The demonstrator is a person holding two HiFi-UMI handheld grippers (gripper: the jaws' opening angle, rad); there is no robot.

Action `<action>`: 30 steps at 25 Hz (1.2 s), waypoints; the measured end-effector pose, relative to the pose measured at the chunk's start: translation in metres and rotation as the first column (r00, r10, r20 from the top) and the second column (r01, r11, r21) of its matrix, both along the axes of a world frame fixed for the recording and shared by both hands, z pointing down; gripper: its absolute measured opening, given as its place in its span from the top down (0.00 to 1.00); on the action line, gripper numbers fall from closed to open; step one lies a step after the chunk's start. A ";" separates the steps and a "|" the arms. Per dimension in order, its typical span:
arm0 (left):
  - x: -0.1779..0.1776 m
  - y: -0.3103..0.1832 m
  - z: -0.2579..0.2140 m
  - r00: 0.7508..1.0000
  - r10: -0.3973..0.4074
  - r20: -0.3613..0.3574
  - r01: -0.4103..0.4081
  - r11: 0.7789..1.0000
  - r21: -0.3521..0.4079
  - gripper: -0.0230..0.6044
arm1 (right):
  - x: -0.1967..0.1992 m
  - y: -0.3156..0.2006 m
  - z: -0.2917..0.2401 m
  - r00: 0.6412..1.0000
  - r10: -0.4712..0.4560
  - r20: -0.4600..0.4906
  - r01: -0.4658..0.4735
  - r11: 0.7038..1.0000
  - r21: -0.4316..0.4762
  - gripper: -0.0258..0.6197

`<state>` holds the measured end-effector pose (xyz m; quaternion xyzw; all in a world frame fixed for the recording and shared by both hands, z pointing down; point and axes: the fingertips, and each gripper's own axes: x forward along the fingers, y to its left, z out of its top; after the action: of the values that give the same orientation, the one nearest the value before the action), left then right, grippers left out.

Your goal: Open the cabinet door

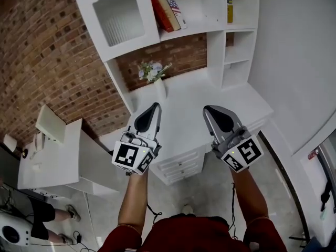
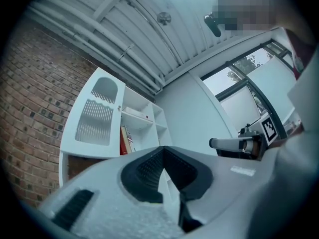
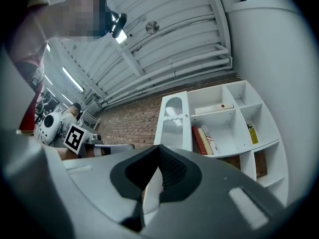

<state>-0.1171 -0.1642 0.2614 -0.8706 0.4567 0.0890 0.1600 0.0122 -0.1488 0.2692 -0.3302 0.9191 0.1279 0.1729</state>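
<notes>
Grey jaws of L gripper (image 1: 156, 105) & R gripper (image 1: 206, 109) both fully closed, empty, clear of cabinet door (image 1: 118, 17).

Looks up past the right gripper (image 3: 158, 151), jaws pressed together on nothing, at a white shelf unit (image 3: 234, 114) against a brick wall (image 3: 130, 123). Shows its ribbed-panel cabinet door (image 3: 173, 123) beside leaning books (image 3: 203, 139), and the left gripper (image 3: 102, 147) alongside.
</notes>
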 end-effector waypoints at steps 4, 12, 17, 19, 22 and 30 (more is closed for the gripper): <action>-0.015 -0.041 -0.006 1.000 0.001 -0.005 -0.001 1.000 -0.008 0.97 | -0.015 -0.051 -0.012 1.000 -0.008 0.015 0.008 1.000 0.000 0.94; -0.032 -0.099 -0.021 1.000 -0.027 0.009 0.027 1.000 -0.013 0.97 | -0.042 -0.140 -0.045 0.998 -0.060 0.010 0.060 0.998 -0.004 0.94; -0.039 -0.134 -0.029 0.996 -0.088 0.003 0.088 0.996 -0.009 0.97 | -0.062 -0.199 -0.064 0.990 -0.144 0.006 0.144 0.990 0.002 0.94; -0.040 -0.150 -0.035 0.994 -0.113 0.001 0.113 0.994 -0.005 0.97 | -0.072 -0.222 -0.070 0.983 -0.182 -0.006 0.182 0.983 0.002 0.94; -0.045 -0.176 -0.044 0.987 -0.161 -0.023 0.161 0.987 0.002 0.97 | -0.088 -0.255 -0.075 0.970 -0.241 -0.034 0.241 0.970 0.001 0.94; -0.047 -0.227 -0.052 0.959 -0.279 -0.051 0.280 0.960 0.018 0.97 | -0.116 -0.337 -0.099 0.929 -0.361 -0.082 0.362 0.932 -0.004 0.90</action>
<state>-0.1640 -0.3908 0.2094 -0.7930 0.5776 0.0919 0.1707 -0.1042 -0.4861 0.1703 -0.1489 0.9697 0.1123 0.1577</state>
